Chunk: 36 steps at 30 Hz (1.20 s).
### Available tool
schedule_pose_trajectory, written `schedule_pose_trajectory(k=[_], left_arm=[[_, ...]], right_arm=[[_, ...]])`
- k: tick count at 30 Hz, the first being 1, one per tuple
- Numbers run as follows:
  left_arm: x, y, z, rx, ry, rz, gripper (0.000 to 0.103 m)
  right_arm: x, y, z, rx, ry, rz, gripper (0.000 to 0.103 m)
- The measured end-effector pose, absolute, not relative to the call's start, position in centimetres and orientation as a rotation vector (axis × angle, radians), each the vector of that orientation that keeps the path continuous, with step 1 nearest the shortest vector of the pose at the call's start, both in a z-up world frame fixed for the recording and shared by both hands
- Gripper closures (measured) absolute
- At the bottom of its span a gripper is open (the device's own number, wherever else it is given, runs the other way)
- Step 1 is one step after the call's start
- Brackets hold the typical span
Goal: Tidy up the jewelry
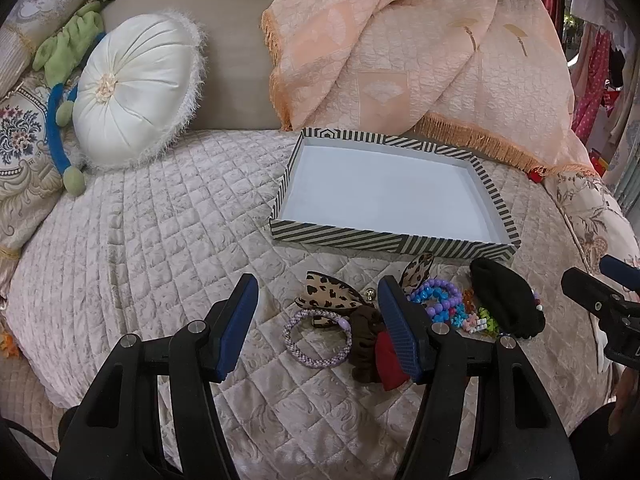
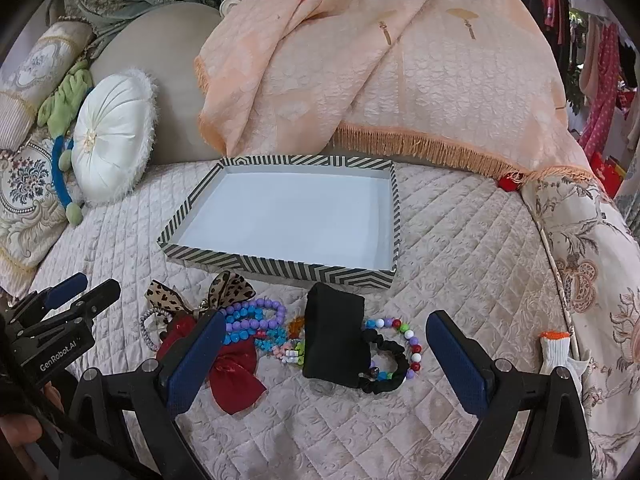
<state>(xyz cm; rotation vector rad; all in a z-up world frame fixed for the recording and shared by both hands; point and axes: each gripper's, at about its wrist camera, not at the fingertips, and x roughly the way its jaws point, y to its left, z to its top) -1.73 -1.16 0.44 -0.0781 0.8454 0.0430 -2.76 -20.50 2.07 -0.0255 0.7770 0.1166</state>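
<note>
The jumble of hair ties and bead bracelets lies on the quilted beige bedspread [image 2: 460, 248], just in front of the empty striped cardboard tray [image 2: 224, 178]. The right tongs [image 2: 324, 360] hang wide open around the black fabric pouch [image 2: 334, 332] and black scrunchie [image 2: 390, 364]; the left tongs [image 1: 318, 330] gape too, above the woven lilac hair tie [image 1: 316, 361]. Take one piece at a time: lower until the pads straddle the pouch alone, since the multicoloured bead bracelet [image 2: 414, 342] seems tangled with the scrunchie, then lift clear of the tray's rim.
</note>
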Motion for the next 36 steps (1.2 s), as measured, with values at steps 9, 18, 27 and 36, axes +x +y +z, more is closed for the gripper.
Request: schedule_pose_trajectory(k=[9,18,27,36], left_arm=[[-1.8,-1.1,0.1,-0.104,0.807,0.031,0.041],[-1.8,-1.2,-0.1,-0.100,0.799,0.032,0.041],[-1.9,-1.0,-0.5,-0.089,0.797,0.037,0.041],[-1.7,-0.7,-0.7,-0.087,0.808,0.039,0.041]], right_arm=[[-2.4,-20.5,1.9,-0.029,0.836,0.113,0.004],[-2.4,-20.5,1.7,-0.016,0.839,0.122,0.004],[-2.3,-20.4,1.3,-0.017,0.849,0.126,0.004],[-1.8,-20.7,0.7,-0.025,0.857,0.116,0.004]])
